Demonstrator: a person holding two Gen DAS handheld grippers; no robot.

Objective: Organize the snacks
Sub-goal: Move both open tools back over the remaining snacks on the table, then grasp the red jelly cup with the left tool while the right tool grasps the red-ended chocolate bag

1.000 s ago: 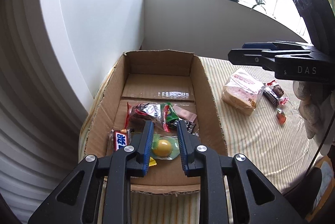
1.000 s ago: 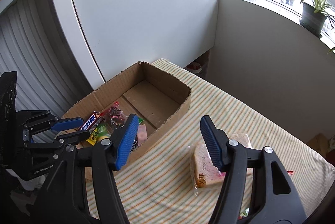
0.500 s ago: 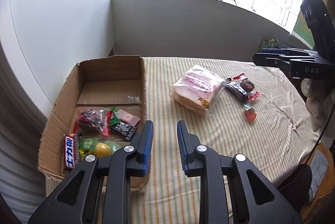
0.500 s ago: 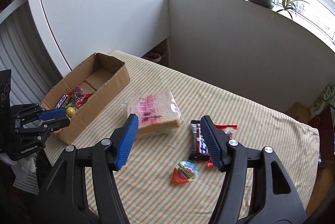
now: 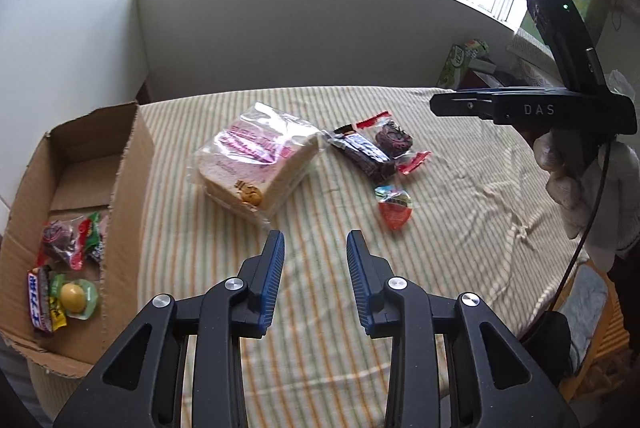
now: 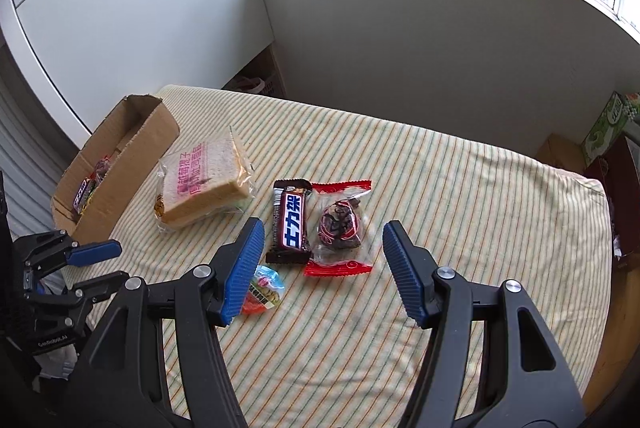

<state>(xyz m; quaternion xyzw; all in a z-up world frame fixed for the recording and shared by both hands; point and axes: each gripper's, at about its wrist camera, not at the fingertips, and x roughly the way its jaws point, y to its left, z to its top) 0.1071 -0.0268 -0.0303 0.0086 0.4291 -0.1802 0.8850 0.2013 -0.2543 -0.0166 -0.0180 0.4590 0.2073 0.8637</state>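
Snacks [image 6: 289, 221] are seen on the striped table [image 6: 460, 188]; the right gripper [image 6: 322, 270] is spread above them, the left gripper [image 5: 315, 276] has just been parted, nothing between.

Striped tablecloth [image 6: 440, 188]; brown box [image 5: 132, 164]; red-edged wrapper [image 6: 340, 228].

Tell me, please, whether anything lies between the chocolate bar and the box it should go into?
Yes: the bagged bread lies on the cloth between the chocolate bar and the box, close to the box's side wall. The bar would need lifting over or around it.
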